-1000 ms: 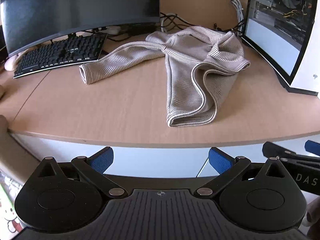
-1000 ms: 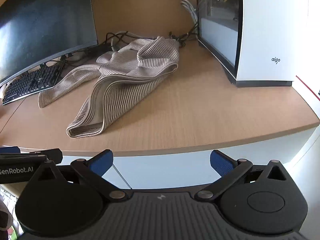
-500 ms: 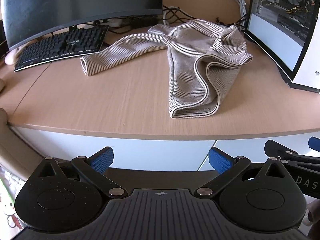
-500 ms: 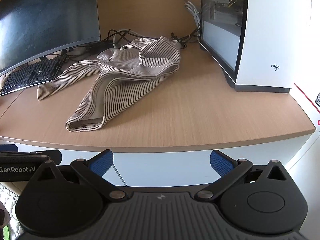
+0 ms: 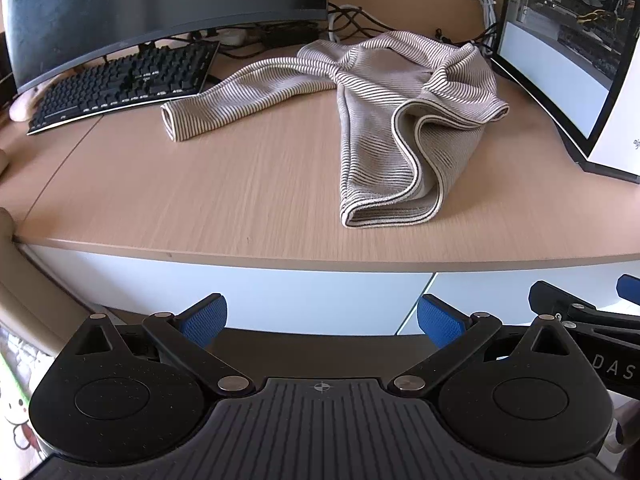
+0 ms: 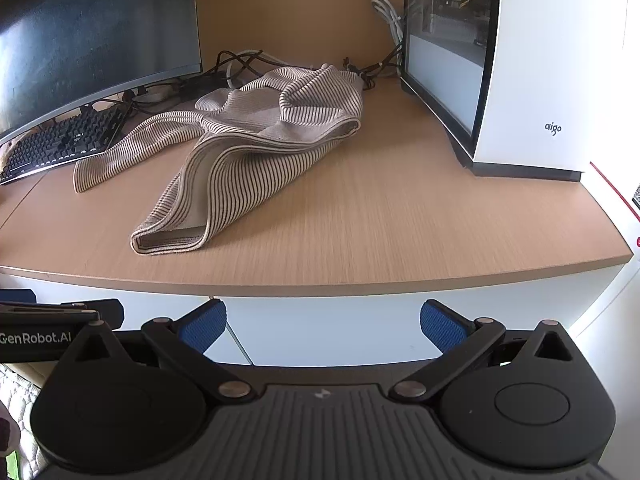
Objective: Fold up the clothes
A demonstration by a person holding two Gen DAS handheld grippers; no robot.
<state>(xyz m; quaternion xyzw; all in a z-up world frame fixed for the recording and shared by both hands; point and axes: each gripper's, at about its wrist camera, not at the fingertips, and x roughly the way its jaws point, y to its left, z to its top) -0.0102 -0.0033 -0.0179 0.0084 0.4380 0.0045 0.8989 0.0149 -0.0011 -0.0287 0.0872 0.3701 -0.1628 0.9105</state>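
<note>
Both my grippers, left and right, gape empty; top lies ahead on worktop. Only right view shows "aigo" case.

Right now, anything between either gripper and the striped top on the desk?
Nothing visible. The left gripper and right gripper are both open, short of the desk edge. Bare wood runs from that edge to the striped top. The keyboard and PC case sit off to either side.
</note>
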